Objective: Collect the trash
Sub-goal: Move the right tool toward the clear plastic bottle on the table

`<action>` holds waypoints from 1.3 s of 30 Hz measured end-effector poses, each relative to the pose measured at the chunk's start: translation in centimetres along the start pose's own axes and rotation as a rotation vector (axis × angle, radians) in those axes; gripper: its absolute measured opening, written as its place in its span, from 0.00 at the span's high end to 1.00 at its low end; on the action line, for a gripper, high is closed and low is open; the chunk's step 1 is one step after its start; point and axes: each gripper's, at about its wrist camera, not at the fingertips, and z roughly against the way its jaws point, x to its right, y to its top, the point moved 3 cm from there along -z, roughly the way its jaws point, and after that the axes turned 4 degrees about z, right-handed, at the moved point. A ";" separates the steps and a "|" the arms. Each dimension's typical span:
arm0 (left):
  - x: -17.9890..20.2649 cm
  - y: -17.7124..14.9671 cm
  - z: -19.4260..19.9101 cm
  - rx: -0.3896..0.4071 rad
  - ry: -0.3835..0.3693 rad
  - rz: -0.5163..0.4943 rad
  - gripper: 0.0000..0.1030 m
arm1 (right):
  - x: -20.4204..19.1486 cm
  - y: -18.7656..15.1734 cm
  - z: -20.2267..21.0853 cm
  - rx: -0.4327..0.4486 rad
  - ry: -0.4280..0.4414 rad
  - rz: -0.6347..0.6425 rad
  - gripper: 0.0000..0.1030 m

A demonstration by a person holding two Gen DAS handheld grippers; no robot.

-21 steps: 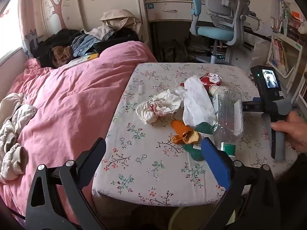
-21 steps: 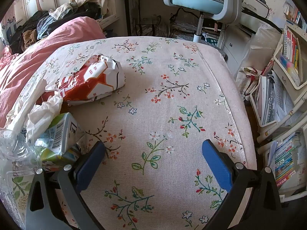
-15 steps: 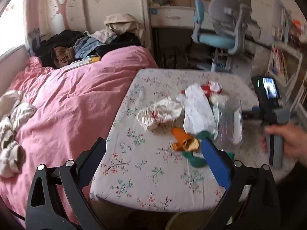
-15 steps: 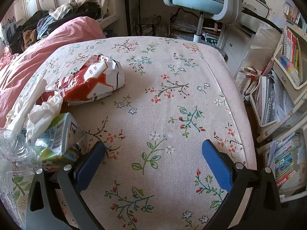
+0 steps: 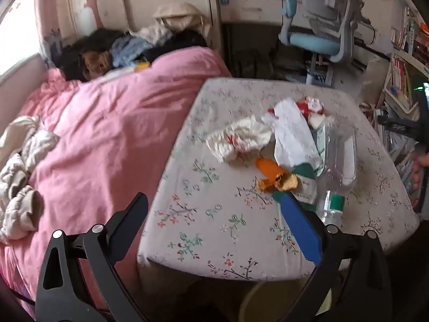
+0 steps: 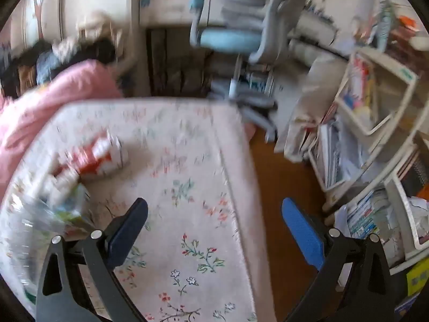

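Trash lay in a loose heap on the floral sheet (image 5: pixel 214 214), right of middle and past both grippers. Nearest me, the left gripper (image 5: pixel 214 209) hung over the sheet's near edge with its fingers spread wide and nothing between them. Its right finger (image 5: pixel 300 228) sat in front of a green scrap (image 5: pixel 278 196) and the neck of a clear bottle (image 5: pixel 340 161), which lay on its side with its green band toward the near edge. Just left of the bottle lay orange peel (image 5: pixel 270 174), touching the scrap. A white wrapper (image 5: pixel 292 136) lay beyond, leaning against the bottle, with crumpled paper (image 5: pixel 238 139) just to its left. A red-and-white carton (image 5: pixel 311 106) lay farthest in the heap.

The right gripper (image 6: pixel 214 214) hovered over the sheet's right edge, likewise wide and empty, its right finger (image 6: pixel 303 230) out over the brown floor (image 6: pixel 284 187). That view was blurred; the carton (image 6: pixel 102 155) showed as a red smear left of the gripper, with the bottle (image 6: pixel 32 222) nearer and at the far left.

A pink duvet (image 5: pixel 102 134) covered the bed's left half, pale clothes (image 5: pixel 18 174) bunched at its left edge. Dark clothes (image 5: pixel 107 51) were piled at the far end. A blue chair (image 5: pixel 319 43) stood far right, and bookshelves (image 6: pixel 375 134) lined the right side.
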 end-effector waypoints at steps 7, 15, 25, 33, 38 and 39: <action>-1.3 -0.1 3.2 0.234 0.003 0.050 0.07 | 0.5 -0.6 4.9 0.149 0.169 -0.050 0.06; -2.8 -0.2 2.1 0.104 -0.008 0.107 0.07 | 2.3 -1.9 5.0 0.143 0.157 -0.088 0.06; -3.3 -0.7 0.9 0.057 -0.026 0.151 0.07 | 2.4 -2.1 5.2 0.137 0.155 -0.092 0.06; -3.0 -0.6 0.7 0.049 -0.035 0.154 0.07 | 1.4 -1.8 5.2 0.118 0.183 -0.054 0.06; -3.0 -0.5 0.7 0.048 -0.035 0.156 0.07 | 1.6 -1.7 5.0 0.110 0.187 -0.077 0.06; -3.0 -0.5 0.7 0.048 -0.034 0.155 0.07 | 1.6 -1.7 5.1 0.108 0.191 -0.083 0.06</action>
